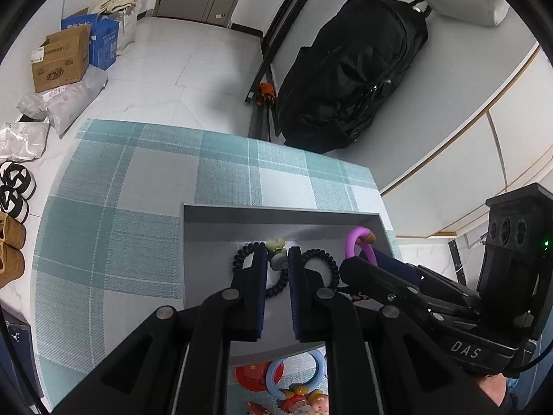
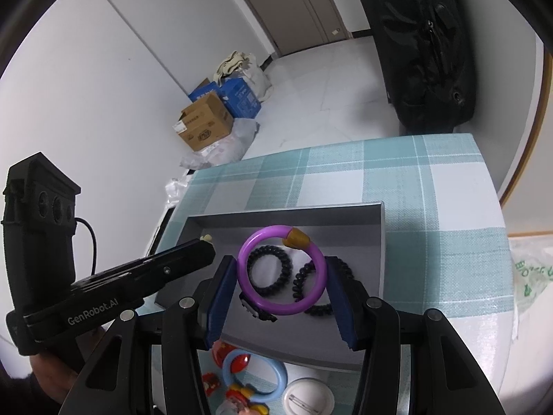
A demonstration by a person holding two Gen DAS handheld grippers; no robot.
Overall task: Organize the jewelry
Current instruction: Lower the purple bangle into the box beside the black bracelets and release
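Over the grey tray [image 1: 276, 216], left wrist view: the left gripper [image 1: 277, 259] is held with its jaws narrow, not closed on anything; a small pale-green charm piece [image 1: 277, 254] is seen in the gap between them, contact not clear. Two black coil bands [image 1: 319, 266] are laid on the tray floor, one at each side of the fingers. The purple ring [image 1: 352, 242] is seen at the tray's right corner, with the right gripper's [image 1: 366, 266] fingers at it. The tray is set on a teal checked cloth [image 1: 114, 214]. A blue ring [image 1: 297, 373] and toy figures [image 1: 304, 401] are lying on the cloth at the near side, outside the tray.

Right wrist view: the right gripper [image 2: 281, 287] is spread wide, and the purple ring [image 2: 281, 269] is held between its blue pads [image 2: 219, 297], above the tray [image 2: 287, 212]. A brown bead [image 2: 297, 238] is fixed on the ring. Both coil bands [image 2: 269, 271] are seen through the ring. The left gripper [image 2: 193, 252] is reaching in from the left. A white round case [image 2: 307, 397] is placed beside the blue ring [image 2: 255, 373].
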